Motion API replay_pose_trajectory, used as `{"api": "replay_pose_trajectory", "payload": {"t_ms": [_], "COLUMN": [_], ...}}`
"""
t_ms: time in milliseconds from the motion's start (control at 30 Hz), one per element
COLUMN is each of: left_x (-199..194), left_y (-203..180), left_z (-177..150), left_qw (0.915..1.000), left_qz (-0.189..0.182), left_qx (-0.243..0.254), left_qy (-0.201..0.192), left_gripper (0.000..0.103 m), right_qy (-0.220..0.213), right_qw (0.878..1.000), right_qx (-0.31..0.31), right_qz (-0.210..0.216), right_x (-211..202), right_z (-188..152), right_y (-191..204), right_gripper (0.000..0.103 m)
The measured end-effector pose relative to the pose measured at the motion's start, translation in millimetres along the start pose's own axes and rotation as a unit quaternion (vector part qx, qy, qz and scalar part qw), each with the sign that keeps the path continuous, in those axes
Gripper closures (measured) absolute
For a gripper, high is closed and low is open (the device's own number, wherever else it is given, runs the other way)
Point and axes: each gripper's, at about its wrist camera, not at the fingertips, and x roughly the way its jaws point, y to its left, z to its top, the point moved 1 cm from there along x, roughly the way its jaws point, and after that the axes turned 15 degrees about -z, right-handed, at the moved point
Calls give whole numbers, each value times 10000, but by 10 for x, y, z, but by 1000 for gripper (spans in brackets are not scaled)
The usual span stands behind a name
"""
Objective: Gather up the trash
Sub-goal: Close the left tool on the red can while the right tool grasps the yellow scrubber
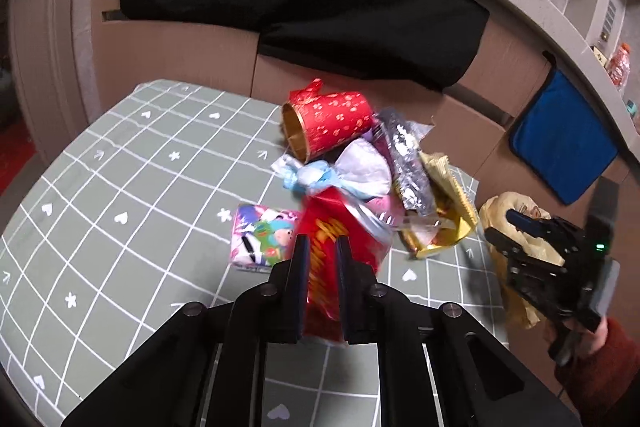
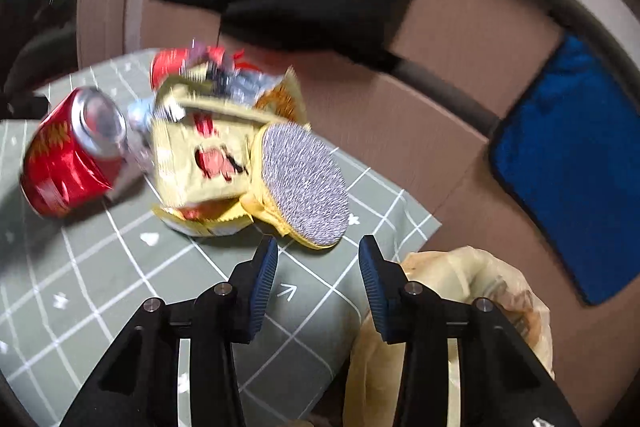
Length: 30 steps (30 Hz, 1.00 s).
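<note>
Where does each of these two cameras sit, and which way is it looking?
Left wrist: sits on the left tongs, looking down along them at the green checked tablecloth; they pinch a crushed red can. The right tongs and a red sleeve show.
Right wrist: sits on the right tongs, open over the table corner beside a yellowish plastic bag.
Shared: the can, the yellow wrappers, the blue cushion.

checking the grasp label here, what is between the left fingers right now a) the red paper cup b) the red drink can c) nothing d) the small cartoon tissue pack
b: in the left wrist view the left gripper has both fingers pressed against the sides of the crushed red drink can, while the red paper cup and the tissue pack lie apart on the table.
</note>
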Motion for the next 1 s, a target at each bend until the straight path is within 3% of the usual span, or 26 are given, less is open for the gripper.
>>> {"api": "replay_pose_trajectory", "payload": {"t_ms": [267,333,400,500,533,667,900,1000], "left_x": [30,13,13,25,33,65,311,488], "left_y": [104,128,138,167,176,233,452,505], "left_z": [7,16,15,-4,-10,-27,-3,-11], "left_qw": [9992,9986,9985,9985,9984,9977,9957,9909], "left_qz": [-326,-469,-524,-527,-539,-616,-409,-574], "left_qx": [-205,-226,-148,-73,-73,-136,-688,-993], "left_qy": [110,83,111,154,170,243,471,711], "left_gripper": [89,86,77,67,66,61,59,59], "right_qy": [169,183,208,315,406,665,913,990], "right_qw": [9989,9985,9961,9831,9731,9484,9597,9631], "right_qx": [-211,-65,329,1176,1571,2267,1850,1698], "right_qz": [374,512,788,1371,1633,2116,1908,1838], "right_x": [535,579,583,476,426,279,51,67], "right_z": [200,275,358,392,382,268,-7,-63], "right_y": [134,111,5,-249,-380,-629,-498,-414], "right_gripper": [65,83,87,91,91,91,91,91]}}
